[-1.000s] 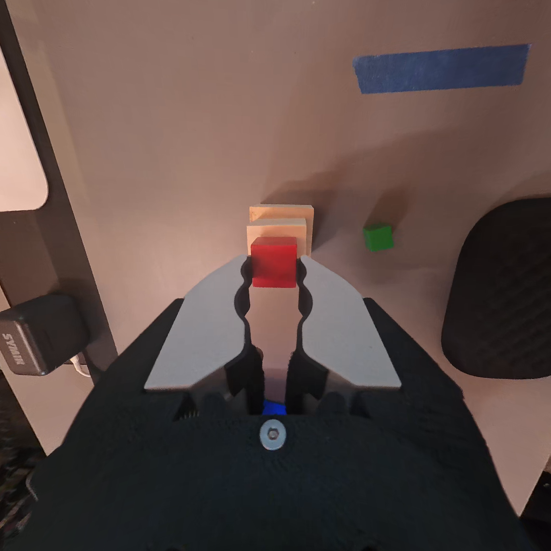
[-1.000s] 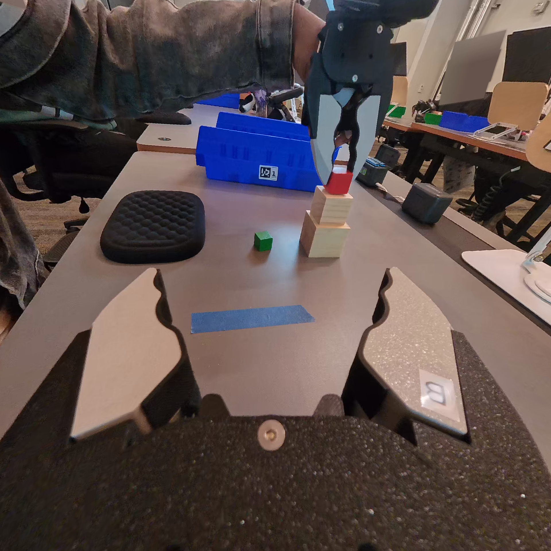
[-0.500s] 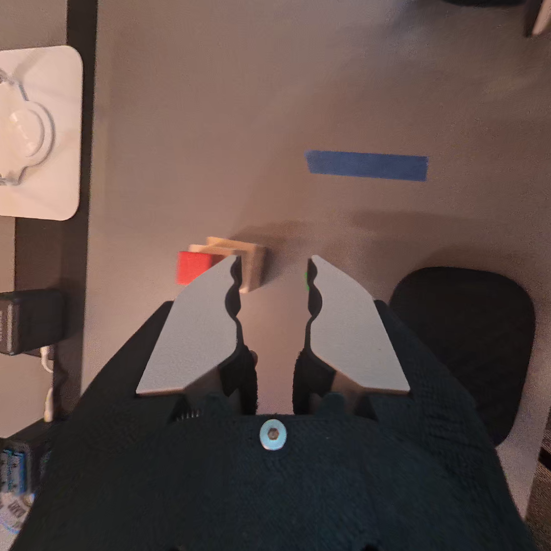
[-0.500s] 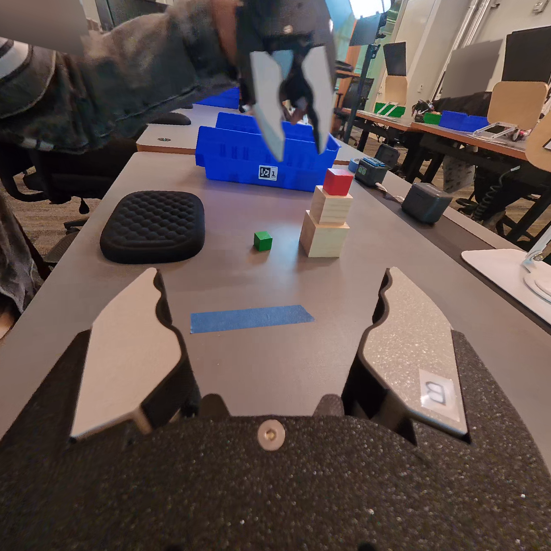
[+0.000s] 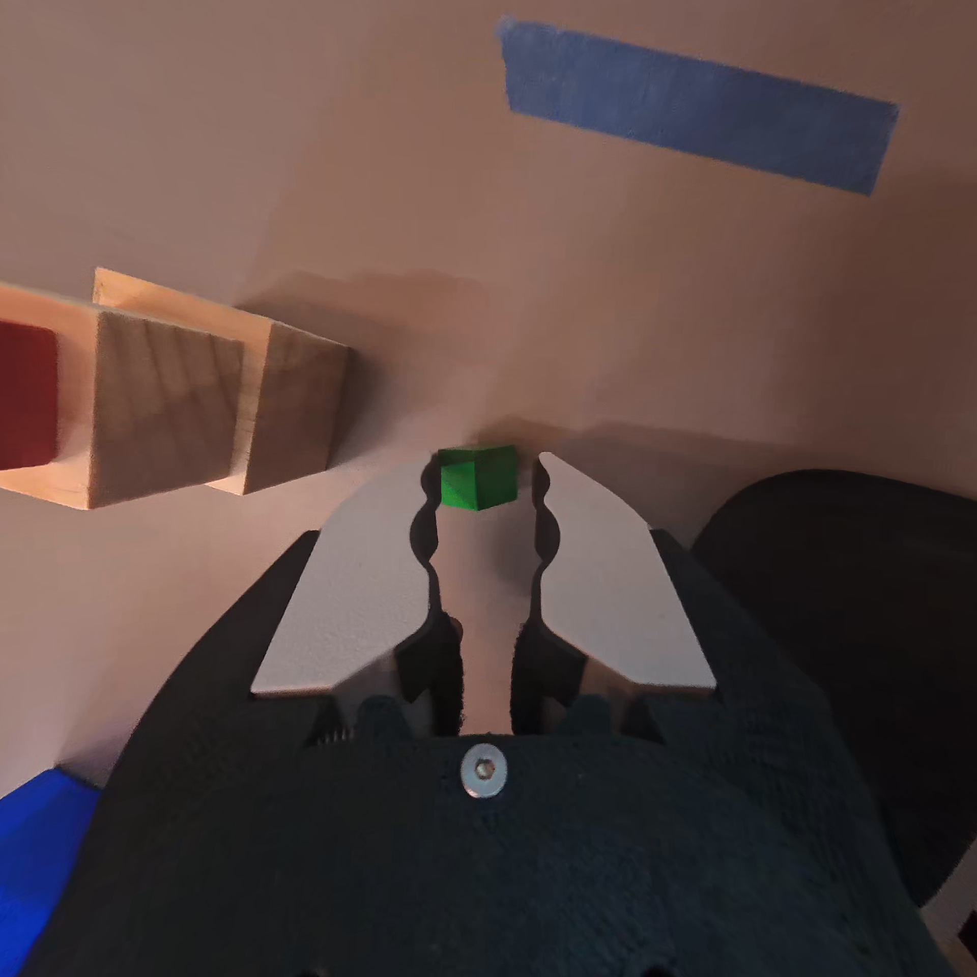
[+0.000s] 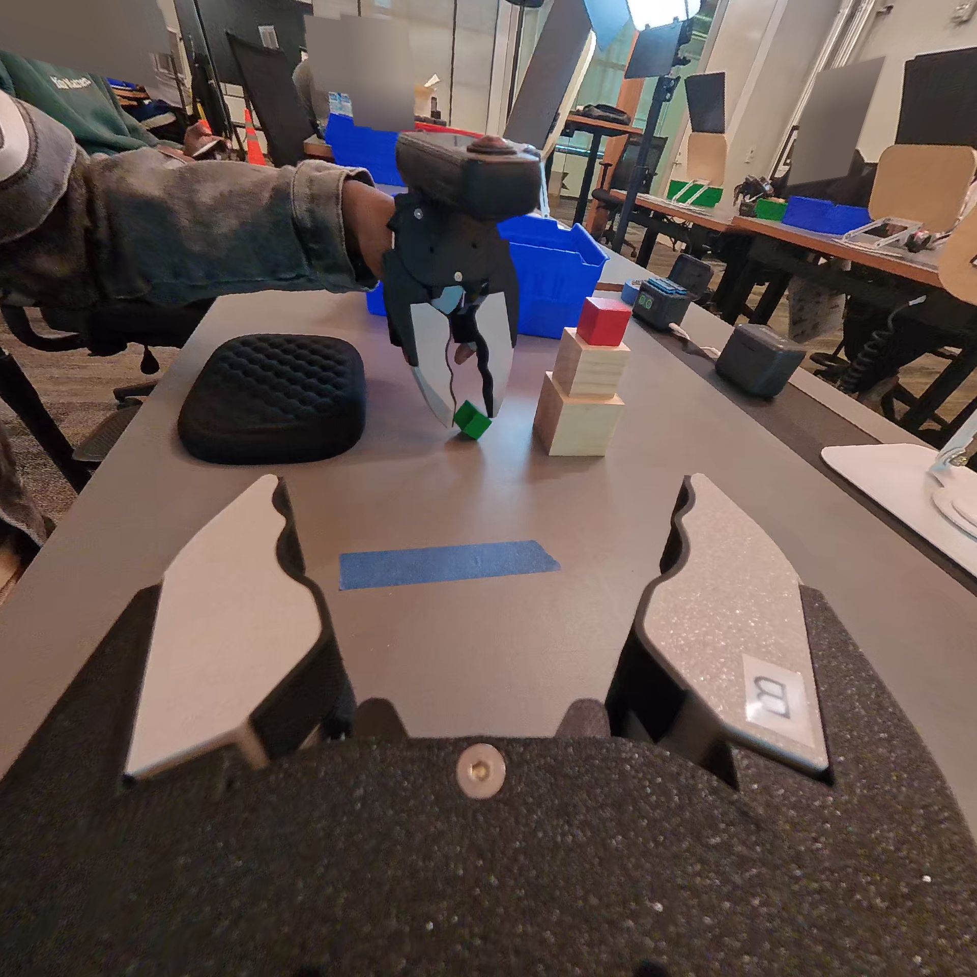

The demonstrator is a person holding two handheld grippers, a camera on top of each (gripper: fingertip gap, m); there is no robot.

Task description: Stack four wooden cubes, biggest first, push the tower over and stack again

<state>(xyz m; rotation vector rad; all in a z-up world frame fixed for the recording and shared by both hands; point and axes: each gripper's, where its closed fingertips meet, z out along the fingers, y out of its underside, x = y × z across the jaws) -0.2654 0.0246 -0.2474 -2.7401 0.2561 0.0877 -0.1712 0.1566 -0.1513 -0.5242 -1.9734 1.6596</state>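
A tower stands on the grey table [image 6: 687, 476]: a big plain wooden cube [image 6: 579, 417], a smaller plain cube [image 6: 592, 362] on it and a red cube [image 6: 604, 320] on top. The left wrist view shows the same big cube [image 5: 296, 407], smaller cube [image 5: 164, 402] and red cube [image 5: 26, 394]. My left gripper [image 5: 485, 465] points down with a small green cube [image 5: 478, 478] between its fingertips. A gap shows between the cube and the right pad, so it is open. In the right wrist view the green cube [image 6: 472, 420] looks tilted under the left gripper [image 6: 470, 409]. My right gripper [image 6: 481, 491] is wide open and empty, low over the near table.
A black cushioned pad [image 6: 272, 396] lies left of the green cube. A strip of blue tape [image 6: 446, 563] is on the near table. A blue bin [image 6: 550, 275] stands behind the tower, a dark grey box [image 6: 758, 359] to its right, a white base [image 6: 899, 491] at the right edge.
My left gripper let go of the red cube on the tower, rose, moved across and came down around the green cube, its jaws narrowing. My right gripper has not moved.
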